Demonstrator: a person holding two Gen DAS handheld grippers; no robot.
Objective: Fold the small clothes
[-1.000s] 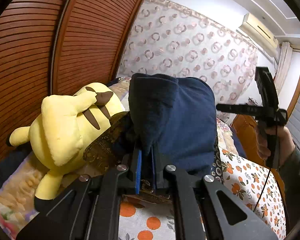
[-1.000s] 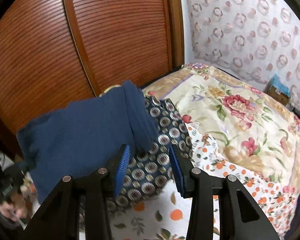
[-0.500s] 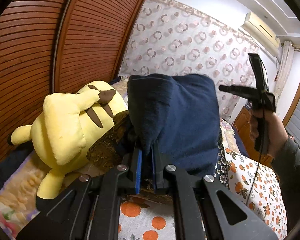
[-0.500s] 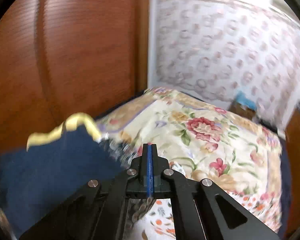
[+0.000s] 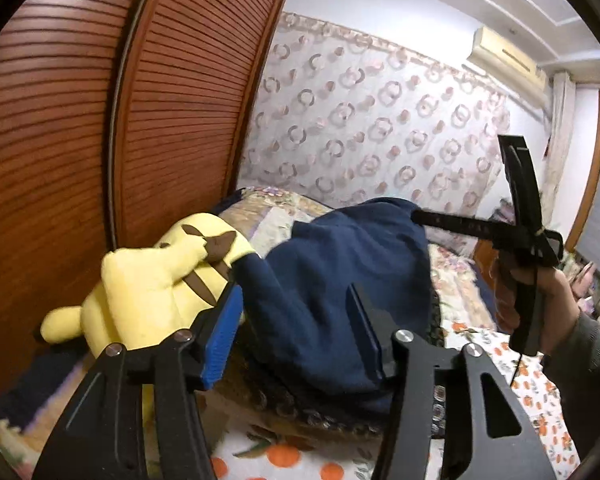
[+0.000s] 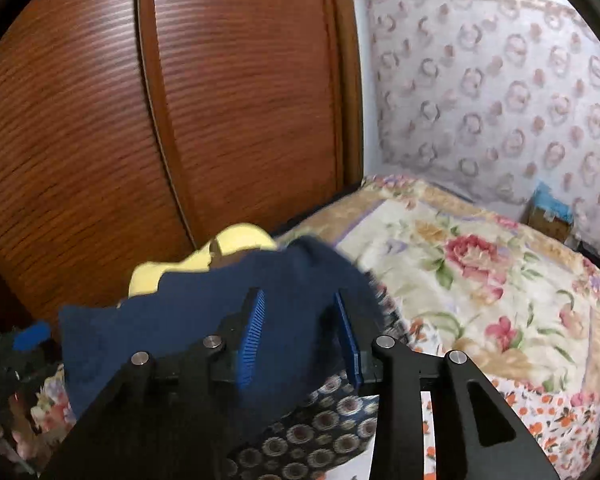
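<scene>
A navy blue garment (image 5: 340, 280) lies in a loose heap on a dark patterned cloth (image 5: 312, 412) on the bed. My left gripper (image 5: 292, 332) is open, its blue pads apart on either side of the garment's near edge, holding nothing. My right gripper (image 6: 300, 336) is open too, with the navy garment (image 6: 204, 320) lying between and behind its blue pads. In the left wrist view the right gripper (image 5: 420, 216) shows from the side at the garment's top right corner.
A yellow plush toy (image 5: 152, 292) lies left of the garment against the brown slatted wardrobe doors (image 5: 100, 120). The bed has a floral quilt (image 6: 480, 280) and an orange-print sheet (image 5: 500, 360). A small box (image 6: 548, 216) sits by the curtain wall.
My left gripper has opened and let go of the navy garment, which dropped onto the patterned cloth. My right gripper was shut half a second ago and is open now, close against the garment.
</scene>
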